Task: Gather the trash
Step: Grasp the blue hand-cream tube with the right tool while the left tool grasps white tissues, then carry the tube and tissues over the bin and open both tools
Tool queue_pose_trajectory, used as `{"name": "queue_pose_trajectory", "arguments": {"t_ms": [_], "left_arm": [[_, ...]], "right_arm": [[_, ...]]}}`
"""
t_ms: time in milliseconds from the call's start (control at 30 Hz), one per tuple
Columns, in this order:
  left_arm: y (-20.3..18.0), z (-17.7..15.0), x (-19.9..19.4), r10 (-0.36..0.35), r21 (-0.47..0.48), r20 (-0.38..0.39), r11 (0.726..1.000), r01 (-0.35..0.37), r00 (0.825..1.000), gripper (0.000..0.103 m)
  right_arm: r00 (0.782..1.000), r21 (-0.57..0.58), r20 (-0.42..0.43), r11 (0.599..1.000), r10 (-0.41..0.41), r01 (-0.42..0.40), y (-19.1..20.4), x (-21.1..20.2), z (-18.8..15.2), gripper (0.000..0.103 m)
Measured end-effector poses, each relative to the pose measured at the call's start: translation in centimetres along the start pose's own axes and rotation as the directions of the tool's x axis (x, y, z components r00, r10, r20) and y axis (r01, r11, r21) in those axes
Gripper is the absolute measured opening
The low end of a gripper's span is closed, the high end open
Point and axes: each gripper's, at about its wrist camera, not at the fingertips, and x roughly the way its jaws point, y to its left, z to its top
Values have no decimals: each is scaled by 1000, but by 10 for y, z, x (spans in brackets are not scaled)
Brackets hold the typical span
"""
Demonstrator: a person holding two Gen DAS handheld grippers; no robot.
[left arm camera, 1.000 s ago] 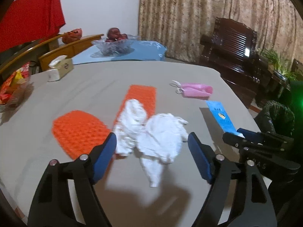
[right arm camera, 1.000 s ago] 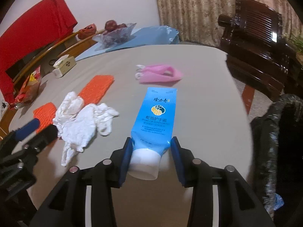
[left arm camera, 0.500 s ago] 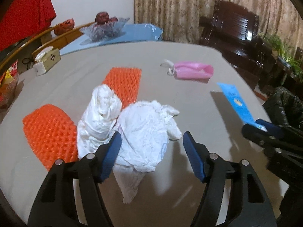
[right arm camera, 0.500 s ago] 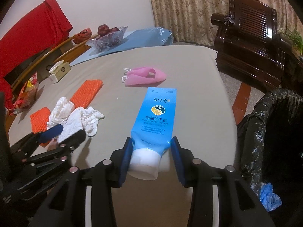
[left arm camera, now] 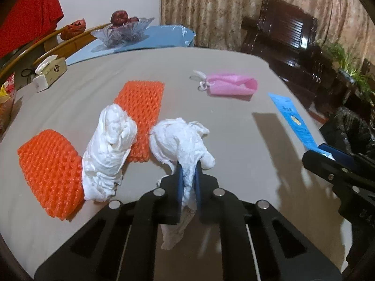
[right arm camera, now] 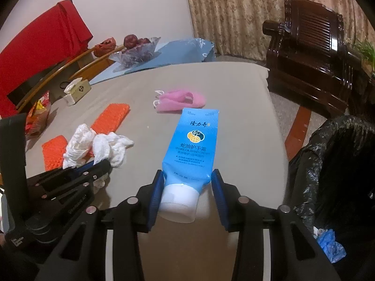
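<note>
My left gripper [left arm camera: 187, 175] is shut on a crumpled white tissue [left arm camera: 185, 142] on the grey table [left arm camera: 234, 140]. A second white tissue wad [left arm camera: 107, 147] lies just left of it, over two orange foam nets [left arm camera: 49, 166] [left arm camera: 143, 107]. My right gripper [right arm camera: 187, 187] is shut on a blue hand cream tube [right arm camera: 192, 147], held above the table's right edge. The tube also shows in the left wrist view [left arm camera: 293, 119]. A pink pouch [left arm camera: 229, 86] lies farther back.
A bin lined with a black bag [right arm camera: 339, 175] stands right of the table, with a blue scrap inside [right arm camera: 330, 245]. A tissue box [left arm camera: 49, 75], glass fruit bowl [left arm camera: 121, 32] and snack bag [right arm camera: 37, 119] sit at the back left. A dark wooden chair [right arm camera: 309, 53] stands behind.
My left gripper moved forward over the right tissue and closed on it. My right gripper, holding the tube, drew back toward the bin.
</note>
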Motion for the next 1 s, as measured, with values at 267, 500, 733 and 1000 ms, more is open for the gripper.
{"name": "queue_pose_trajectory", "arguments": {"t_ms": [267,500,733,1000], "left_arm": [[-12,12,-36,-34,11,77,999,34,996,8],[-22,21,-61,-60,19,127,998,58,990,8],[-36,30,-78,-85,34,159,996,81,984,8],[-69,35,-97,-148,84,189,987,134,971,8]], "right_arm": [[999,-3,43,1000,10,-10,0,-27,8,41],[997,-2,79,1000,19,-19,-1,-49,14,41],[992,5,122,1000,9,-10,-7,-74,19,41],[983,29,179,999,-36,31,-29,-114,20,41]]}}
